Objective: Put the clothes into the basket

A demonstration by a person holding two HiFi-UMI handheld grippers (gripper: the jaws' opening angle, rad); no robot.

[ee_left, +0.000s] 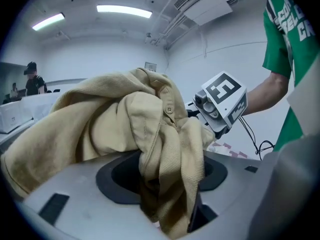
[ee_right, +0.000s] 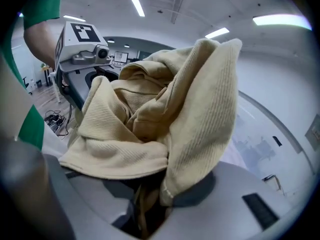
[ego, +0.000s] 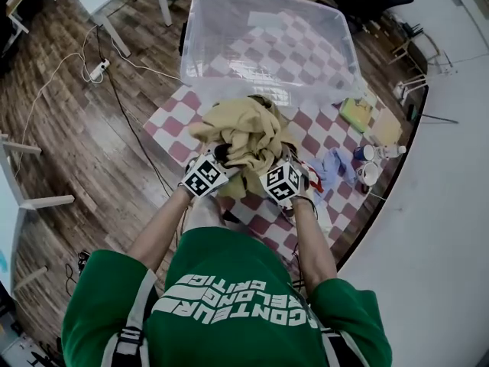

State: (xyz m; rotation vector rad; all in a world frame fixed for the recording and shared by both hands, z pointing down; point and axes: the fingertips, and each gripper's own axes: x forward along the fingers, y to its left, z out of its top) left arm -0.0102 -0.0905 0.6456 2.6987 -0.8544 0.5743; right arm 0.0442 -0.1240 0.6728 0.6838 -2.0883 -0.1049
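wood floor (ego: 76, 151), checkered mat (ego: 170, 125), clear basket (ego: 205, 46)

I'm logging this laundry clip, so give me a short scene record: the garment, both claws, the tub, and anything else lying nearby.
item: beige garment, bunched, held by both claws
left claw: closed on the garment's fabric
right claw: closed on the same garment
container: clear tub, just beyond the garment, no clothes visible inside
surface: checkered cloth
nearby: blue cloth, to the right
status: garment not yet in tub
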